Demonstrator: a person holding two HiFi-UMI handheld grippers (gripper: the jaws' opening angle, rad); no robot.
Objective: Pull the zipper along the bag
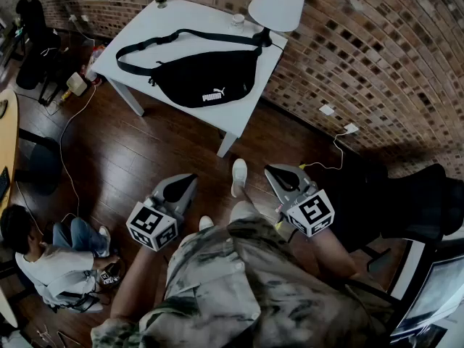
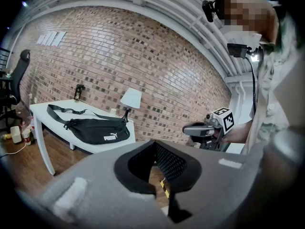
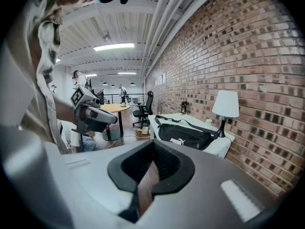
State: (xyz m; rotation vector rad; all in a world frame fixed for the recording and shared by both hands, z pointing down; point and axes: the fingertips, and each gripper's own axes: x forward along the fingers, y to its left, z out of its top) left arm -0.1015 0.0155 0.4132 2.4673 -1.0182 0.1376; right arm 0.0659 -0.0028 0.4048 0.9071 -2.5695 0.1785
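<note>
White table (image 1: 174, 22) — black bag (image 1: 196, 75), PUMA logo (image 1: 214, 93)

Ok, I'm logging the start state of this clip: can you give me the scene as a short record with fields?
bag: black, lying on the white table, strap spread out
zipper: too small to tell its state
lamp: white shade, at the table's far right corner
left tongs: shut, empty, short of the table
right tongs: shut, empty, short of the table
task: not yet begun
</note>
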